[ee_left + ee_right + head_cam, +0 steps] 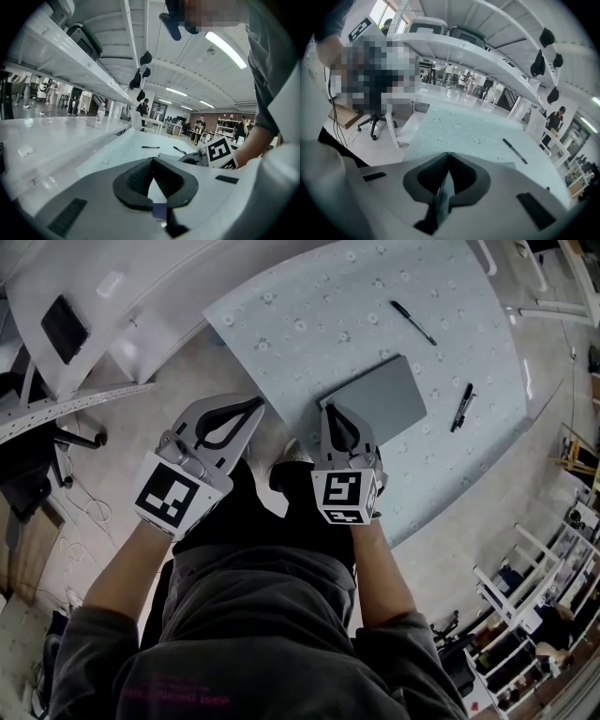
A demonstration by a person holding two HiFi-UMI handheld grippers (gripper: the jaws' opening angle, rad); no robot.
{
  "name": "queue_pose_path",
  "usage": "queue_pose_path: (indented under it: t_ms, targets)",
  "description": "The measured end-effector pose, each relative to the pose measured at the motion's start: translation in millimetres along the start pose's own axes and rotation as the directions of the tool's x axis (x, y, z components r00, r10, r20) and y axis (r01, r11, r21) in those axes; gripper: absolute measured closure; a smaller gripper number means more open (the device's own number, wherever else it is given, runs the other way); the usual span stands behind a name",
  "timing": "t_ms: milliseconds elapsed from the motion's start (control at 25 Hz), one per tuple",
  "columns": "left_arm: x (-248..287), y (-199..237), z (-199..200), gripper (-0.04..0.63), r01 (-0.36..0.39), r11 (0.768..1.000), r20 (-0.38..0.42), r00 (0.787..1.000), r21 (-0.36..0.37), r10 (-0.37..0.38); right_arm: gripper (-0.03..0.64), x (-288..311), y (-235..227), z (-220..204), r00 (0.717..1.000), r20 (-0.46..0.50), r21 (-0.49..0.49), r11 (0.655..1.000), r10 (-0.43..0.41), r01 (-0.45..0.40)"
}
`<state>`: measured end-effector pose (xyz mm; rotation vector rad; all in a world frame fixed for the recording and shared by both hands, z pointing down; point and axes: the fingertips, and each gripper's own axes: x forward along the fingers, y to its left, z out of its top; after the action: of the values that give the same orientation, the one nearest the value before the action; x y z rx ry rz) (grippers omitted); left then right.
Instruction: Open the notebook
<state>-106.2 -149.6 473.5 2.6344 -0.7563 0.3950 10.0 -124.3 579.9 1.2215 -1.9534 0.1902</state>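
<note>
Head view: right tongs (329, 411) pinch notebook (380, 397) edge; left tongs (257, 405) closed (empty).

No word or number is legible. Black-and-white square code markers sit on the left cube (169, 495) and the right cube (343, 495). Pink print on the sweatshirt (173, 695) is too blurred to read.

Pale flower-patterned table (309, 324), grey notebook (380, 395) near its front edge, 1 black pen (413, 322) beyond, 1 black marker (462, 407) alongside
</note>
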Motion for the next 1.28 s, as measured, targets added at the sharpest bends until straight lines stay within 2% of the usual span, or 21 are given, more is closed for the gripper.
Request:
queue_pose_path:
  t_ms: [400,720,840,1120,1280]
  targets:
    - [-2.2,-26.5,17.9,0.595,0.037,0.999,-0.02,0.999,0.037,-0.036,0.604,-39.0,-17.5,24.9,0.989,0.136,0.096,0.995,-0.054,0.041]
    - [1.9,-57.6,30.6,0.595,0.093,0.992,-0.046,0.995,0.084,-0.089,0.607,-89.1,-34.2,25.9,0.965,0.197,0.224,0.966,-0.172,0.126]
    - [4.8,-70.3,33.1,0.595,0.125,0.987,-0.065,0.991,0.103,-0.119,0.607,-109.9,-36.9,21.8,0.952,0.201,0.295,0.941,-0.23,0.164]
    - [19.3,-107.7,29.7,0.595,0.214,0.964,-0.116,0.973,0.156,-0.197,0.607,-153.7,-39.6,-1.0,0.908,0.202,0.452,0.858,-0.366,0.245]
    - [30.8,-133.5,24.0,0.595,0.283,0.941,-0.157,0.954,0.189,-0.255,0.607,-180.0,-38.4,-25.4,0.878,0.169,0.537,0.789,-0.447,0.299]
